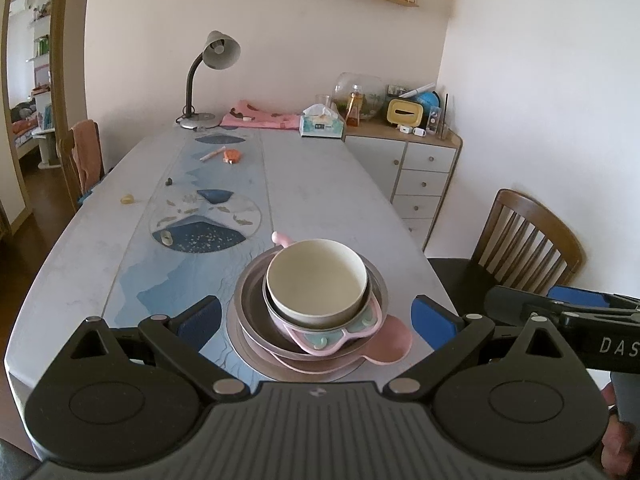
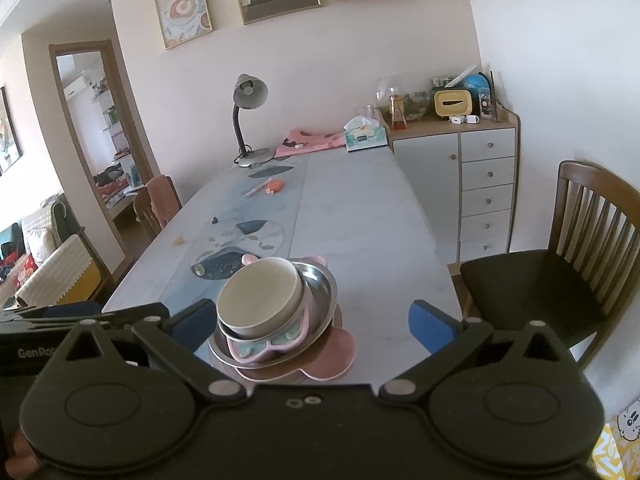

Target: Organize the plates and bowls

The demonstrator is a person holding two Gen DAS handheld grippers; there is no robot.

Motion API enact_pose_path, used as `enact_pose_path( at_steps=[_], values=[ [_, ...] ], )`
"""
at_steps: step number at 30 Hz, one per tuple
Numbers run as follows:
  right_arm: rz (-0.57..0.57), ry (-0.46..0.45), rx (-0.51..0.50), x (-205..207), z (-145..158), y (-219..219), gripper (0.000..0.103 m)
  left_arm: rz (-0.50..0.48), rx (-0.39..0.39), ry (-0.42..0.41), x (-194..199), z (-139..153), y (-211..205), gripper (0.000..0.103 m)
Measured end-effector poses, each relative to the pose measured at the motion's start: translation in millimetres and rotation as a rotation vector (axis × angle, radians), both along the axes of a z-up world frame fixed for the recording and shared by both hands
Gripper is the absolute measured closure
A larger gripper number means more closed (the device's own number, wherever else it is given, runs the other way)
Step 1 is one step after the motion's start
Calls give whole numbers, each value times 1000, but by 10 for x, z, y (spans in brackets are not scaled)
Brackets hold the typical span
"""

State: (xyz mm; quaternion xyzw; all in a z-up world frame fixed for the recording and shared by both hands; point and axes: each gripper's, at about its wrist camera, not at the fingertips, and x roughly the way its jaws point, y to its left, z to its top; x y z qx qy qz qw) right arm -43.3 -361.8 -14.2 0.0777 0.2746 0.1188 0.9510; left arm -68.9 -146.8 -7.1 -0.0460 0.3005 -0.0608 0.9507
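A stack of dishes stands at the near end of the table. A cream bowl [image 1: 316,276] sits on top, inside a pink and mint child's bowl [image 1: 320,338], which rests in a steel plate [image 1: 250,320] on a pink eared plate [image 1: 390,340]. My left gripper [image 1: 316,320] is open and empty, its blue pads either side of the stack. In the right wrist view the cream bowl [image 2: 260,296], steel plate [image 2: 320,292] and pink plate [image 2: 336,354] show left of centre. My right gripper [image 2: 312,320] is open and empty, just behind the stack.
The grey table [image 1: 320,184] carries a round placemat [image 1: 204,220], a pen and orange item [image 1: 232,155], a desk lamp [image 1: 216,56] and a tissue box [image 1: 322,125] at the far end. A wooden chair [image 2: 560,272] stands right. A white cabinet [image 2: 484,184] is beyond.
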Motion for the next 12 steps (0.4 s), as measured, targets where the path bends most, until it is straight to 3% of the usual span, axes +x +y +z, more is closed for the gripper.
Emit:
enact_pose_path(
  at_steps=[12],
  values=[
    [11,6,-2,7,-11,-15,0,19,-1,-7,-31,-20,14,1]
  ],
)
